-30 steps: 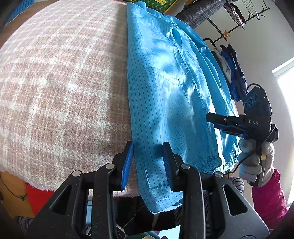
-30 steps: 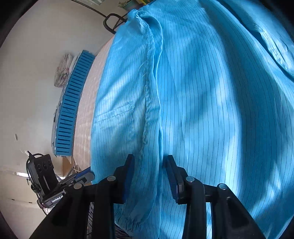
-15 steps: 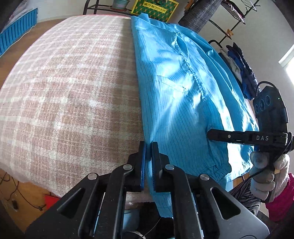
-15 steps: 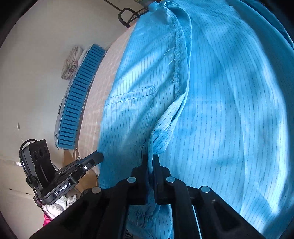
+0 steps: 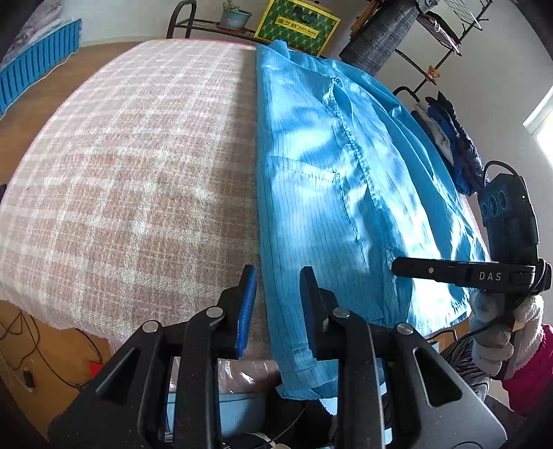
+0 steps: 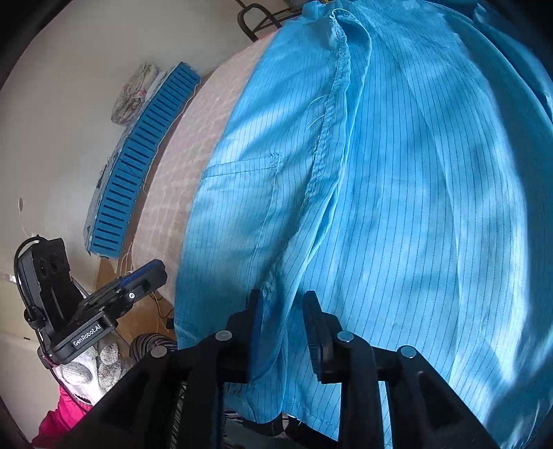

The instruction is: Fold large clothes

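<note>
A shiny blue pinstriped garment (image 5: 331, 193) lies along the right side of the pink-and-white checked bench (image 5: 131, 179), its hem overhanging the near edge. Left gripper (image 5: 276, 304) and right gripper (image 6: 281, 324) fingers are parting, fabric loose between them, unpinched.

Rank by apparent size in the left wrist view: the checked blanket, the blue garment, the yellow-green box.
1. checked blanket
2. blue garment, nearly as large
3. yellow-green box, smallest, though it stands farthest away
</note>
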{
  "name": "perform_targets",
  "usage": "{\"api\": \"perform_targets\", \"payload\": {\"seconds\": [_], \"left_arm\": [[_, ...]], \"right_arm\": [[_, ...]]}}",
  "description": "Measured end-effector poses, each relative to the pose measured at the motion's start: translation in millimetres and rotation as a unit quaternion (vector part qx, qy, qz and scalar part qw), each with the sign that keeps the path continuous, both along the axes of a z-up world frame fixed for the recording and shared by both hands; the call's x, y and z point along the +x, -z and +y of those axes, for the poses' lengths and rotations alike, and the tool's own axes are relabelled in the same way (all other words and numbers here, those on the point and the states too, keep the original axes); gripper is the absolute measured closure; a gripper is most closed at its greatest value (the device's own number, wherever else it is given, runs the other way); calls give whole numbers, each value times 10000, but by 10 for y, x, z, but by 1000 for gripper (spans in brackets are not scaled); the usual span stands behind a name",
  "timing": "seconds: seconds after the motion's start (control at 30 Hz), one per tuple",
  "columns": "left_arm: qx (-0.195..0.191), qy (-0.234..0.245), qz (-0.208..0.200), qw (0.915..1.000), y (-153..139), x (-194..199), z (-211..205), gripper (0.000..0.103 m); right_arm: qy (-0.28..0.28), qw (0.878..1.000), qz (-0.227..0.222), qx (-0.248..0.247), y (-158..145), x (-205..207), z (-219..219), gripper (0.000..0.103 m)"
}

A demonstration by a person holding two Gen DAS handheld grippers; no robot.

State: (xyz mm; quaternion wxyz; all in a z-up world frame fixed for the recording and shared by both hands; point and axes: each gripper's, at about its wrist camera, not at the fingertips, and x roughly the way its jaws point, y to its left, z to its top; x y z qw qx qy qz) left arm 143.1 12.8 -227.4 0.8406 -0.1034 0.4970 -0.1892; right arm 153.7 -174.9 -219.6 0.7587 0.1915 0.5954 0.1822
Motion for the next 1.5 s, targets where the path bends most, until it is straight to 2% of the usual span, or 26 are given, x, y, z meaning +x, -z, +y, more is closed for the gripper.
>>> {"api": "perform_targets", "payload": {"seconds": [0.1,0.23,0.37,0.47,0.67,0.8,0.9,1.03,1.17,1.23,1.3,1.37,1.43,1.5], "left_arm": [[3,126,-219,9997,-98,33,-119,79],[163,207,-381,9989,-89,200,-274,79],[246,172,-387,9988,36,409,-360,79],[431,174,-377,9982,131,509,-389,79],[526,209,-203,9982,340,559,-393,79],[527,238,-243,9980,346,534,-392,79],[562,250,-307,9976,351,513,-402,79],[592,266,-311,9974,334,509,-399,79],[435,134,-394,9982,168,447,-347,79],[364,73,-578,9976,9,375,-309,79],[218,34,-699,9973,-154,305,-272,69],[49,2,-796,9968,-309,233,-252,50],[-101,-11,-847,9964,-443,175,-251,45],[-213,3,-895,9958,-560,111,-279,45]], "right_arm": [[27,9989,-399,-242,-190,3,-105,77],[100,9947,-984,-262,-493,244,-217,77],[241,9850,-1564,-684,-576,645,-150,72],[432,9807,-1710,-846,-563,1029,-116,70],[751,9814,-1654,-626,-431,1780,-103,70],[967,9822,-1404,-792,-178,2048,-117,70],[1101,9852,-1020,-833,28,2153,-153,69],[1139,9864,-902,-763,54,2142,-174,69],[1140,9863,-1112,-441,-216,1916,-288,65],[1133,9846,-1296,-316,-392,1687,-380,49],[1130,9825,-1452,-304,-550,1421,-488,48],[1127,9808,-1564,-294,-689,1128,-621,48],[1161,9779,-1706,-348,-826,823,-796,45],[1292,9731,-1850,-458,-952,514,-1005,41]]}}
